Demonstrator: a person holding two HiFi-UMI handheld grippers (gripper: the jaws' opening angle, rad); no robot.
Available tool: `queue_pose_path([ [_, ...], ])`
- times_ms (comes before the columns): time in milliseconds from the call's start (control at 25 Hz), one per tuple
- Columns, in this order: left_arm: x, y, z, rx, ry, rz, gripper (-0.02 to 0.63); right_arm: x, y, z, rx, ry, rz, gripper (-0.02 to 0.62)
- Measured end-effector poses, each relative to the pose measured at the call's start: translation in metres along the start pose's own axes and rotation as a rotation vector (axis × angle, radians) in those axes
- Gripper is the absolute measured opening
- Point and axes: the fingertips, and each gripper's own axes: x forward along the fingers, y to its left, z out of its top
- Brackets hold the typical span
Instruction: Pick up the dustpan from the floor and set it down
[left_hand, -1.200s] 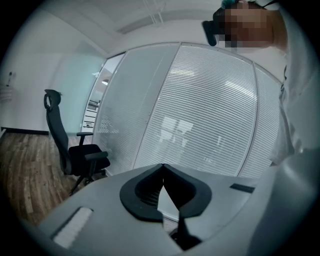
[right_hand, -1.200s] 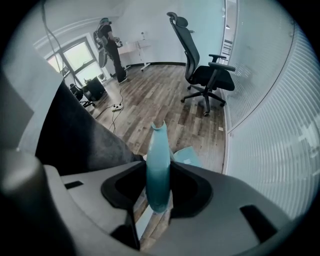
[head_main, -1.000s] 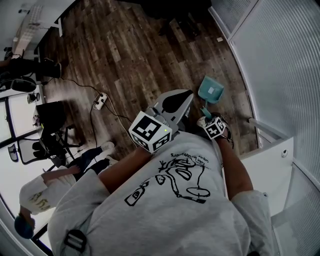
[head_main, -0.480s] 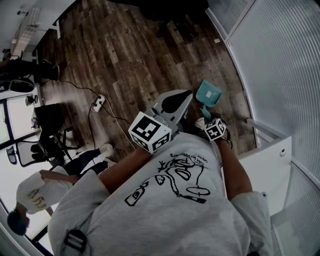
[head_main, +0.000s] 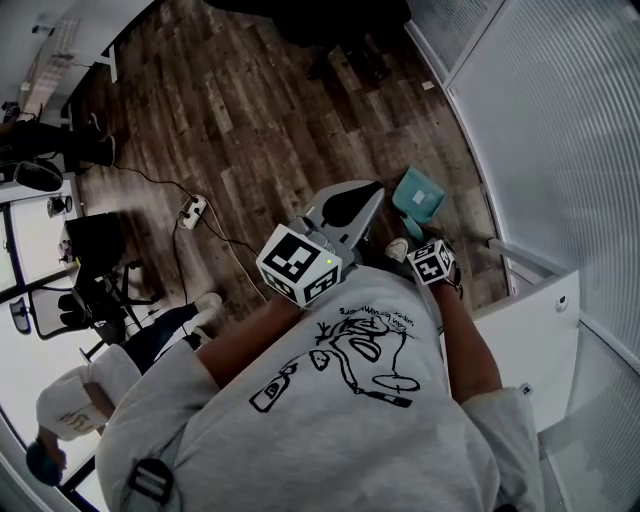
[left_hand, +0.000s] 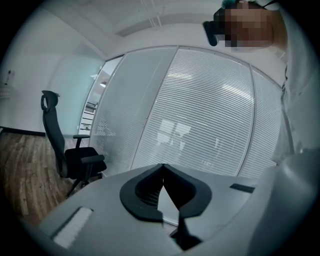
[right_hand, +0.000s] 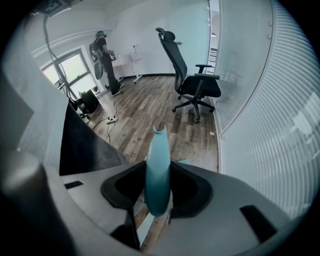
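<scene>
Slightly nearer the person than a second before, the dustpan (head_main: 418, 192) hung over the wooden floor (head_main: 250, 120), pan pointing away and handle (head_main: 405, 222) running back into the right claw (head_main: 408, 235), whose arm angled downward. From the left gripper view, the left claw (left_hand: 162, 172) was pinched together, empty. From the right gripper view, the pads clamped the handle, upright between them.

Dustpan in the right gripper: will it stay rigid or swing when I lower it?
Probably rigid and light: the dustpan looks like thin moulded plastic. Its smooth, tapered handle is pinched between the pads of the right gripper, so the pan may pivot or slip a little. The flat scoop should likely sit steady on the floor.
</scene>
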Motion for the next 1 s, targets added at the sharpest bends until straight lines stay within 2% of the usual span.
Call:
queue_pose_path([
  [1000,-0.005,-0.004,0.011,0.014,-0.023,-0.023,0.002,-0.084,-0.024,0.053,0.044,-0.130,-0.035,0.129],
])
